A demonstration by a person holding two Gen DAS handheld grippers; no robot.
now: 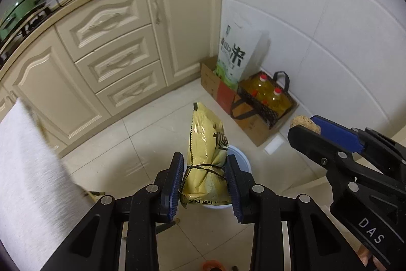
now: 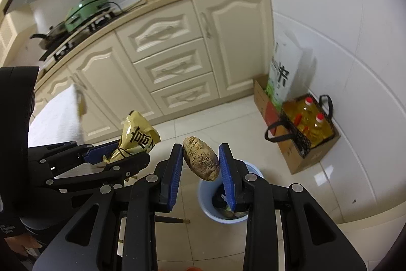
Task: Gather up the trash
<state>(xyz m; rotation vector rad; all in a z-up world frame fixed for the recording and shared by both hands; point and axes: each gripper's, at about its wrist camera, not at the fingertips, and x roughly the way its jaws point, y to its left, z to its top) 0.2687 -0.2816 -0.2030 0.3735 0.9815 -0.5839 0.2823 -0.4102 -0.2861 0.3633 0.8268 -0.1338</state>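
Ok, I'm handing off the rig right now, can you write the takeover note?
Left tool: shut on the tied yellow snack bag.
Right tool: shut on a brown, potato-like lump.
Blue trash bin: on the floor just beyond both tools, already holding some waste.
Done: both items picked up.
Left: bring each over the bin and release; neither has been dropped yet.

Right gripper (image 2: 201, 160) clamps a brown lump (image 2: 201, 158), perhaps a potato, above the blue bin (image 2: 255, 170).
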